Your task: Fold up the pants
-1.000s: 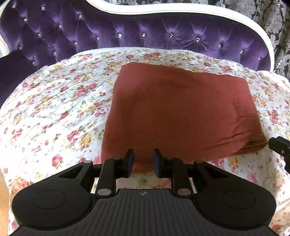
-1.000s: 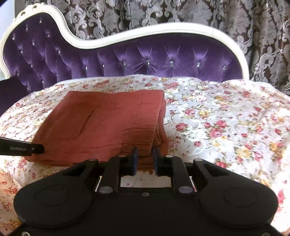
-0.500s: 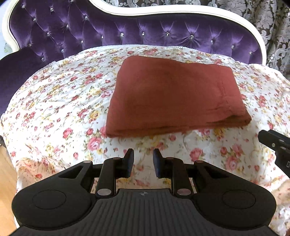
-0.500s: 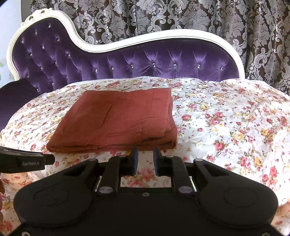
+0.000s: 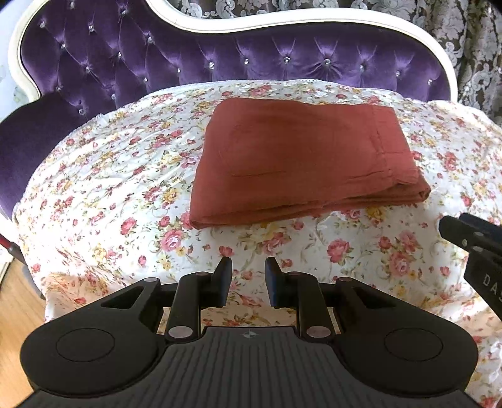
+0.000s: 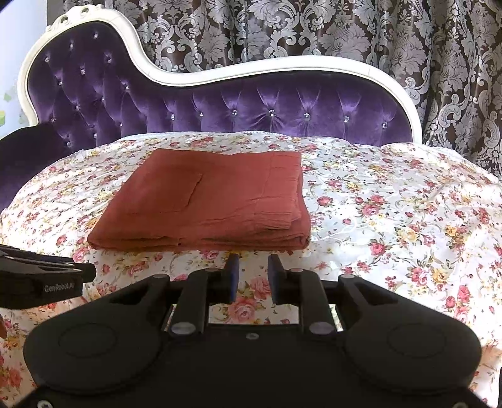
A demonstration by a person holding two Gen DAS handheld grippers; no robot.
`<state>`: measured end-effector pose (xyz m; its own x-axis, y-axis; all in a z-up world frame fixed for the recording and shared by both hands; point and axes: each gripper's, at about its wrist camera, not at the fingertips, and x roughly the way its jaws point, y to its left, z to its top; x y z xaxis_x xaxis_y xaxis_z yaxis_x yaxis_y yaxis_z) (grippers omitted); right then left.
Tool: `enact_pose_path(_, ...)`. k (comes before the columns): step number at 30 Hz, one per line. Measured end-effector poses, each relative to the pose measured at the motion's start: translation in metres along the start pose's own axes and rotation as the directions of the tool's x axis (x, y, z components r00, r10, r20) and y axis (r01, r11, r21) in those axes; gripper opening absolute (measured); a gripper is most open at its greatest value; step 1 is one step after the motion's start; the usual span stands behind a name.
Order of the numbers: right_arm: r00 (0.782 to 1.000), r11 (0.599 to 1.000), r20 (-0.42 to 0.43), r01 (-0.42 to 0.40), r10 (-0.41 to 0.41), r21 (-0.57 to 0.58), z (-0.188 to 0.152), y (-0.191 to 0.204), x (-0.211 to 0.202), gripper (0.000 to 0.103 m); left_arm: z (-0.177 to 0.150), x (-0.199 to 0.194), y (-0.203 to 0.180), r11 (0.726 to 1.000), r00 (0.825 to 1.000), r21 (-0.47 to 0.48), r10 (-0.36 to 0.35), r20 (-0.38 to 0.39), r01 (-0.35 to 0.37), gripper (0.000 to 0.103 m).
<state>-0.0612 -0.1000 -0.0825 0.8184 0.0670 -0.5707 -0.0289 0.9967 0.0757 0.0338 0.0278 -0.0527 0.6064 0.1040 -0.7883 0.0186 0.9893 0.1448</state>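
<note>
The rust-red pants (image 5: 301, 160) lie folded into a flat rectangle on the floral sheet, with the stacked layers showing along the near right edge. They also show in the right wrist view (image 6: 213, 201). My left gripper (image 5: 248, 266) is open and empty, hovering over the sheet a little in front of the pants' near left corner. My right gripper (image 6: 252, 262) is open and empty, just short of the pants' near edge. Neither gripper touches the cloth.
A white floral sheet (image 5: 103, 194) covers the seat of a purple tufted sofa (image 6: 282, 106) with a white frame. Patterned curtains (image 6: 345, 28) hang behind. Wooden floor (image 5: 15, 310) shows at the lower left. The left gripper's body (image 6: 40, 279) sits at the right wrist view's left edge.
Both grippers have drawn back from the near edge of the folded pants, which now lie farther off. The jaws have stayed open and the pants have not moved.
</note>
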Motion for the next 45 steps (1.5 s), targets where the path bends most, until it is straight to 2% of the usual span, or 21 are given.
enact_pose_path(14, 1.0, 1.0, -0.02, 0.016, -0.016, -0.003, 0.0, 0.005, 0.003, 0.033, -0.003, -0.001, -0.002, 1.0, 1.0, -0.002, 0.002, -0.002, -0.002, 0.023)
enact_pose_path(16, 0.999, 1.0, -0.029, 0.029, -0.029, -0.001, 0.0, 0.005, 0.004, 0.047, -0.002, 0.0, -0.001, 1.0, 1.0, -0.004, 0.007, -0.001, -0.007, 0.024)
enact_pose_path(18, 0.998, 0.999, -0.035, 0.046, -0.046, -0.003, -0.001, 0.006, 0.005, 0.052, -0.003, 0.002, 0.0, 1.0, 1.0, -0.008, 0.01, -0.007, -0.011, 0.024)
enact_pose_path(27, 0.993, 0.995, -0.065, 0.099, -0.101, -0.025, 0.002, 0.01, 0.01, 0.06, -0.004, 0.007, 0.002, 1.0, 1.0, -0.017, 0.005, -0.024, -0.006, 0.024)
enact_pose_path(35, 0.988, 0.992, -0.092, 0.127, -0.128, -0.018, 0.004, 0.01, 0.013, 0.063, -0.004, 0.009, 0.002, 1.0, 0.999, -0.019, 0.0, -0.033, -0.001, 0.024)
enact_pose_path(45, 0.986, 0.994, -0.14, 0.098, -0.09, 0.054, 0.006, 0.003, 0.016, 0.064, -0.004, 0.01, 0.003, 1.0, 0.999, -0.025, 0.0, -0.04, -0.001, 0.024)
